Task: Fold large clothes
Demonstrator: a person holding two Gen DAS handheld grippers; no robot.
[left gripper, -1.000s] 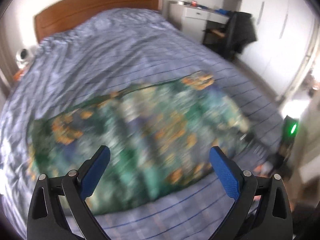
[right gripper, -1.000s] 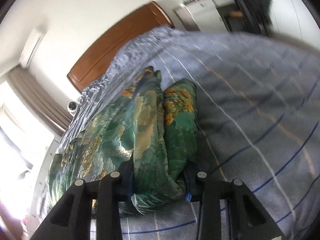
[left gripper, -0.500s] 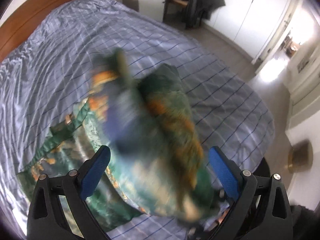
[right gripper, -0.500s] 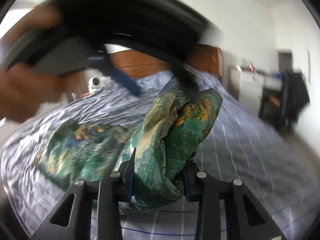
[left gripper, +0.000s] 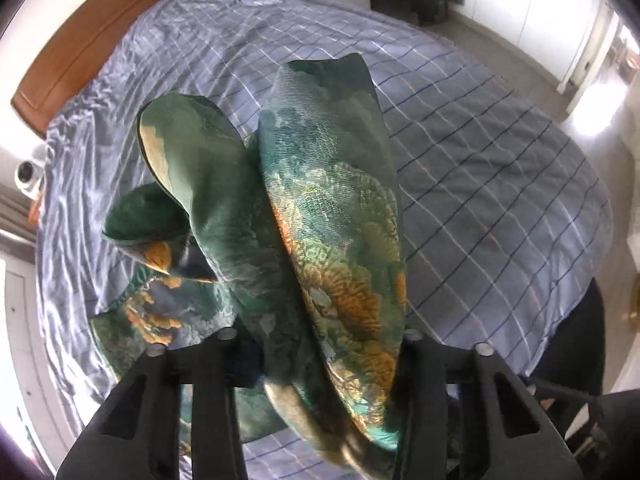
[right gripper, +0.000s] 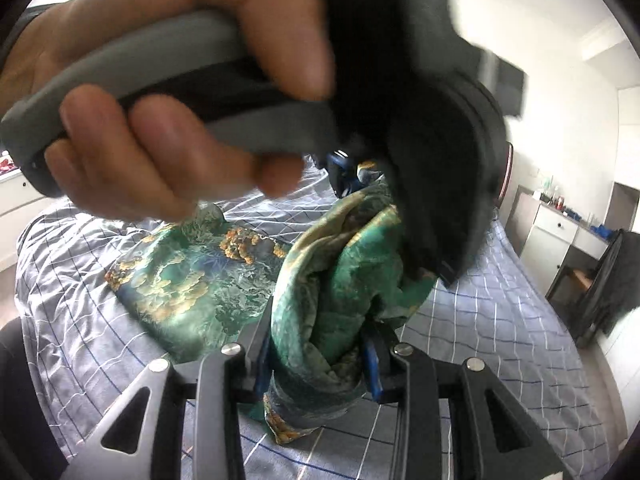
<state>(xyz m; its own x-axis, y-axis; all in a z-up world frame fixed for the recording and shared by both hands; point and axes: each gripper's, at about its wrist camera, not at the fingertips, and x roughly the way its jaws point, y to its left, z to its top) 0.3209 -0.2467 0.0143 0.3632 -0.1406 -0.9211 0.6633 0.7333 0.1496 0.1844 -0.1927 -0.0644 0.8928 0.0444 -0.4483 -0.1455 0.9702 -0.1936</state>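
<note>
Our left claw (left gripper: 320, 344) is pinching a thick bunch of the green flowery cloth (left gripper: 328, 216), lifted up over the bed (left gripper: 480, 160); our right claw (right gripper: 316, 356) is pinching another bunch of the same cloth, very close under the left hand (right gripper: 168, 92), while the rest of the cloth lies flat on the bed behind it.

We think a few things could go wrong; the cloth looks smooth and slippery, so it might slide out of a claw if we pull too hard; both bunches are crumpled, so the fold may come out lumpy and not straight; the two claws are so near that they could bump each other.

On the left of the room a small white camera (left gripper: 26, 172) sits by the wooden headboard (left gripper: 72, 68); the bed has a soft, wrinkly blue sheet with thin lines; on the right stand a white desk (right gripper: 560, 232) and a dark chair (right gripper: 608, 276) with dark clothes on it.
</note>
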